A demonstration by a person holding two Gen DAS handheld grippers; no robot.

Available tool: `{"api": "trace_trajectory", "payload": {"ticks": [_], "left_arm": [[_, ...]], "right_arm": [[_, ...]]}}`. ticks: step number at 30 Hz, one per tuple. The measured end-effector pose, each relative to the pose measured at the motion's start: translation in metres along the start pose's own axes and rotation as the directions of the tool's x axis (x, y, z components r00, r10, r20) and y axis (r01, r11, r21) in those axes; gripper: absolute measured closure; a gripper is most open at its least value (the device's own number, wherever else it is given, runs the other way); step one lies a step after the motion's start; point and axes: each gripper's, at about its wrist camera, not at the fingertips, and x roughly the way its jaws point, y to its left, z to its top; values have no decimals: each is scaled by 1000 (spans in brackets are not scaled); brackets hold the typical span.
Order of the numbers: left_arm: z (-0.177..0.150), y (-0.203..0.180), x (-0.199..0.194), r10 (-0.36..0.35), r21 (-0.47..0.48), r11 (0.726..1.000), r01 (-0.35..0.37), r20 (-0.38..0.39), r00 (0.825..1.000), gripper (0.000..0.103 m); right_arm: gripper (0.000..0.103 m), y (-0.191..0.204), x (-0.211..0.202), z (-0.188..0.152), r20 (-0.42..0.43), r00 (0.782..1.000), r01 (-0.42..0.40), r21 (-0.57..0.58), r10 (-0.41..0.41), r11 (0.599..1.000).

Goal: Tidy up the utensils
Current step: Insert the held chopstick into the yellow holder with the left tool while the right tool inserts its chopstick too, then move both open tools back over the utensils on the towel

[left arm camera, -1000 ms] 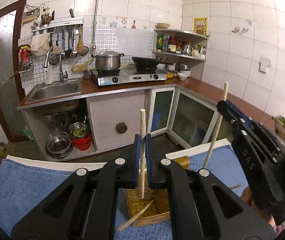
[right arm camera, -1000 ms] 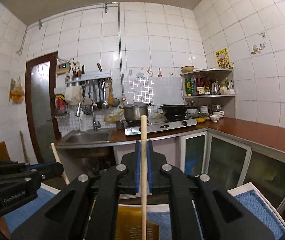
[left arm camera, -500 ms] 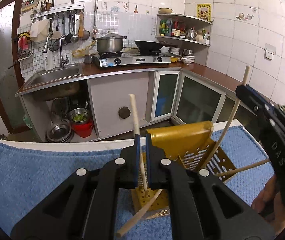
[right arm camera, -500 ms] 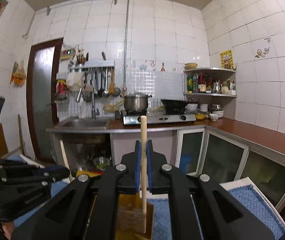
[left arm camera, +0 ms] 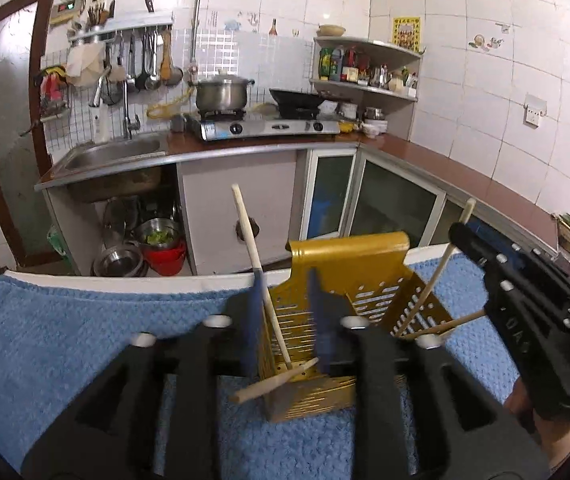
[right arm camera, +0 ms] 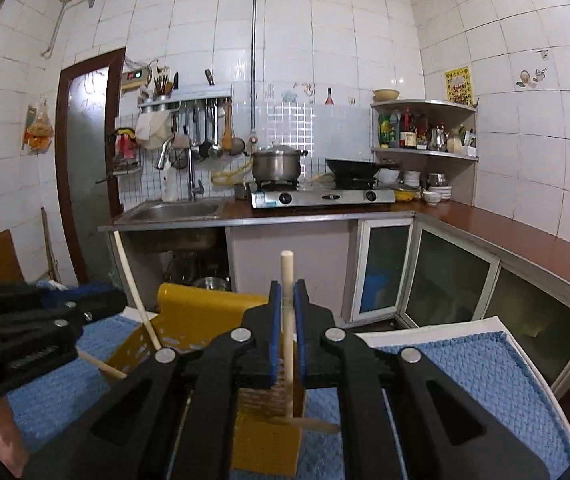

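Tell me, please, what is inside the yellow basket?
The yellow basket holds wooden chopsticks: two upright, two lying across and poking out. Its floor is mostly covered by the left gripper.

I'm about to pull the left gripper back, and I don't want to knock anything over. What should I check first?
1. Left gripper open: ok. The jaws are apart.
2. Left chopstick free: not ok. It leans on the left pad.
3. Its lower end in the yellow chopstick holder: ok.
4. Right gripper grip: ok. It is shut on the right chopstick, whose tip is down in the holder.
5. Withdrawal path: not ok. A loose chopstick pokes out of the holder towards the left gripper.
6. Holder steady on the blue towel: cannot tell.
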Motion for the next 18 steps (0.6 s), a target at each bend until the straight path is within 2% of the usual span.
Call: {"api": "trace_trajectory", "payload": {"ticks": [1, 2, 3, 7, 9, 12, 18], "left_arm": [[2, 0, -10, 13, 0, 1000, -13, 23, 1000, 53], [4, 2, -19, 18, -4, 1000, -17, 41, 999, 45], [7, 5, -29, 16, -11, 1000, -16, 54, 998, 39], [11, 17, -62, 22, -41, 999, -19, 75, 997, 29], [9, 24, -77, 45, -44, 998, -42, 80, 996, 15], [-2, 35, -104, 76, -52, 996, -72, 88, 993, 8], [-32, 50, -129, 125, -47, 991, -124, 36, 991, 5]], "right_arm": [[78, 0, -4, 2, 2, 1000, 4, -5, -4, 1000], [53, 1, -8, 3, 7, 1000, 3, -3, -3, 1000], [45, 0, -16, 6, 24, 1000, 3, 4, -3, 1000], [45, 1, -42, 18, 46, 999, 14, -3, -14, 1000], [40, 1, -56, 19, 47, 999, 23, 4, -23, 1000], [32, 1, -77, 15, 40, 999, 26, 19, -27, 999], [26, 0, -111, -20, -46, 999, 26, 68, -23, 997]]}}
